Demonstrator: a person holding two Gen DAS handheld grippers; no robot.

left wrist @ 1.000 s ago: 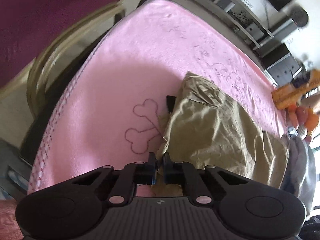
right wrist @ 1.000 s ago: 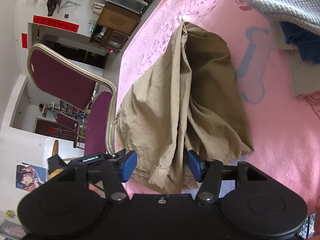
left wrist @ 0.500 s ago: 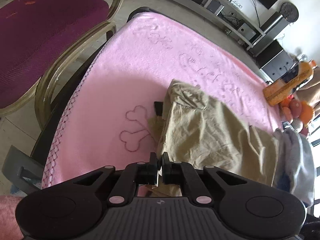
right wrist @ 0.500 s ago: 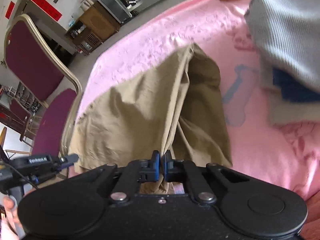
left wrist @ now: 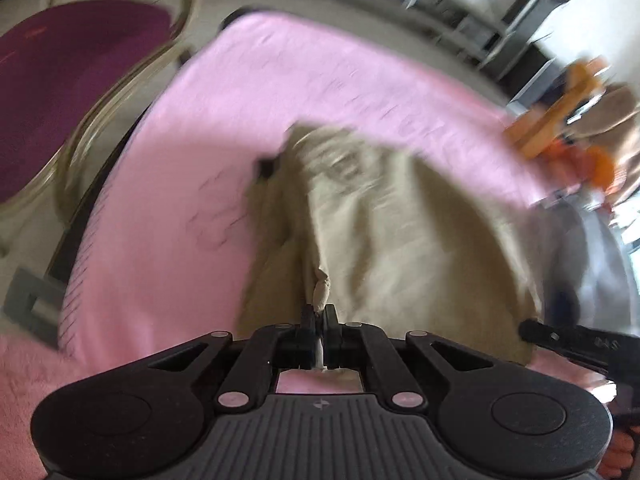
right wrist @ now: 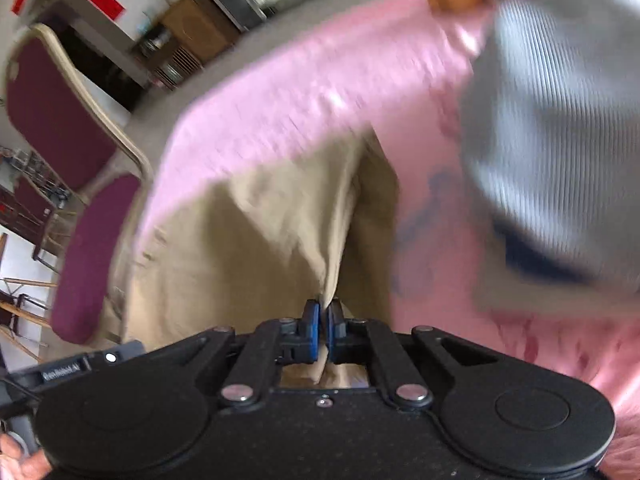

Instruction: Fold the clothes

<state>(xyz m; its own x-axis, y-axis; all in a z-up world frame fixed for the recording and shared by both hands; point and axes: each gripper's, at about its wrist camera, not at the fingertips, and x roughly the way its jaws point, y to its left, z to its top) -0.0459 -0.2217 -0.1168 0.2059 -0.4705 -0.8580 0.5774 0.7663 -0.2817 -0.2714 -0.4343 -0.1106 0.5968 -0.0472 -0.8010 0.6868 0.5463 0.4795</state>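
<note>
Khaki garment (left wrist: 392, 216): centre frame on pink blanket (left wrist: 280, 80), now lifted and taut; a second ago slack.
Right gripper (right wrist: 323, 322): newly clamped on cloth edge; earlier apart.
Left gripper (left wrist: 319, 320): still pinching corner.
Meaning: fold likely starting.

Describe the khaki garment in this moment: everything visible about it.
The khaki garment is a tan, woven-looking cloth, creased and rumpled, lying on the pink blanket. Both near edges are pinched and drawn taut into ridges: one by the left gripper, the other by the right gripper, both closed on the fabric. Its far end narrows to a folded point. A grey ribbed knit lies beside it. Motion blur hides finer details.
</note>
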